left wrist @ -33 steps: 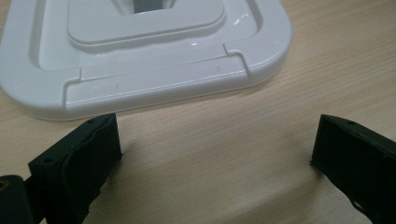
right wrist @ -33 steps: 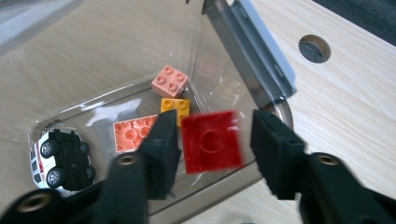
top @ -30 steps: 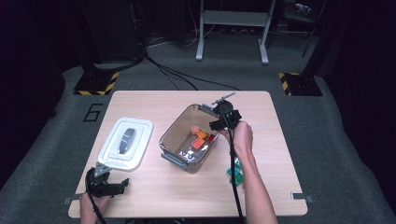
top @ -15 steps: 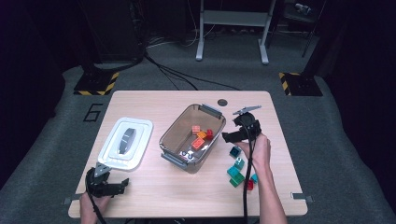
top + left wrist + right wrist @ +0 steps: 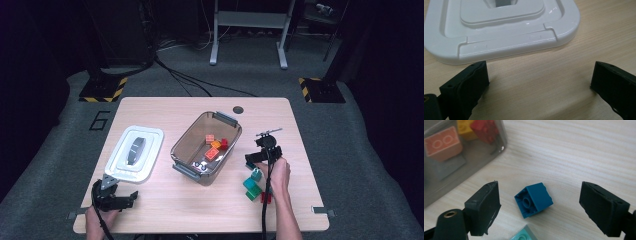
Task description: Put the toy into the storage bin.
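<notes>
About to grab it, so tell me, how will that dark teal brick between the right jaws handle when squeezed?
The dark teal brick looks like hard moulded plastic, so probably stiff and light. It lies tipped with its hollow underside showing, so it may skid or twist on the smooth table if pinched off-centre.

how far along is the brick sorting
Done: several bricks lie in the bin. In hand: the right gripper stands open around a blue brick, not gripping yet. Left: that one and the others beside it; the lid is off.
</notes>
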Available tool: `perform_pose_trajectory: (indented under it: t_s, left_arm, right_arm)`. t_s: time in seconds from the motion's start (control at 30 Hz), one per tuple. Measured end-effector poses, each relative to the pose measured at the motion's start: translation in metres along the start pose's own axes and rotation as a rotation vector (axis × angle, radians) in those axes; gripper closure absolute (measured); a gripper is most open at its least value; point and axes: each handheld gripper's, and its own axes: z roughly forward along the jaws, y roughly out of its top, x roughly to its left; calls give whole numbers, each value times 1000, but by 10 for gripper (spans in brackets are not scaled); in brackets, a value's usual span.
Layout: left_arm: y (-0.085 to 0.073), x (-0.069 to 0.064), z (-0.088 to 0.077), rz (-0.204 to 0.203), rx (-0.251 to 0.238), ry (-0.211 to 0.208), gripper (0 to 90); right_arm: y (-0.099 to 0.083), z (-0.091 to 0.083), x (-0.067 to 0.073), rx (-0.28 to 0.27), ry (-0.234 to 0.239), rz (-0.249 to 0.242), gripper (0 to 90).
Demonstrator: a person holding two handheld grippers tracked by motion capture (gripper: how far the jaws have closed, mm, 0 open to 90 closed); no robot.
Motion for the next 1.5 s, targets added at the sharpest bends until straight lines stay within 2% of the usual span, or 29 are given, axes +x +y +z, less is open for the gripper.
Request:
perform_pose_trajectory:
  t_s: [0.23, 0.43, 0.47, 0.6, 0.77, 0.87, 0.97, 1.0, 1.03, 1.07, 1.23, 1.33, 1.37, 1.4, 1.43, 1.5]
  left_arm:
    - [0, 0, 0, 0, 0, 0, 12]
    - [0, 0, 0, 0, 0, 0, 12]
    - [0, 0, 0, 0, 0, 0, 12]
    - [0, 0, 0, 0, 0, -1, 12]
    - [0, 0, 0, 0, 0, 0, 12]
    - [0, 0, 0, -2, -5, 2, 12]
    - [0, 0, 0, 0, 0, 0, 12]
    - [0, 0, 0, 0, 0, 0, 12]
    - [0, 0, 0, 0, 0, 0, 12]
    - [0, 0, 0, 0, 0, 0, 12]
    - [0, 0, 0, 0, 0, 0, 12]
    - [0, 0, 0, 0, 0, 0, 12]
    - [0, 0, 0, 0, 1, 0, 12]
    - [0, 0, 0, 0, 0, 0, 12]
    - [0, 0, 0, 0, 0, 0, 12]
    - [0, 0, 0, 0, 0, 0, 12]
  right_arm:
    - [3, 20, -4, 3, -31, 83, 183]
    - [2, 30, -5, 51, -46, 97, 217]
    - [2, 29, -4, 63, -50, 115, 219]
    - [-2, 23, -8, 69, -74, 98, 248]
    - [-6, 14, -15, 79, -95, 105, 293]
    - [-8, 12, -18, 69, -110, 107, 304]
    - [-8, 12, -18, 55, -103, 108, 291]
    - [-7, 12, -17, 51, -90, 125, 288]
    - [-6, 14, -20, 31, -79, 108, 283]
    - [-4, 14, -19, 34, -72, 126, 282]
    - [1, 23, -16, -2, -99, 124, 279]
    - [5, 29, -19, -9, -81, 168, 268]
    - [6, 29, -20, -14, -79, 169, 268]
    - [8, 30, -19, -1, -77, 190, 268]
    - [9, 31, -20, -5, -79, 165, 271]
    - [11, 32, -18, 25, -86, 162, 280]
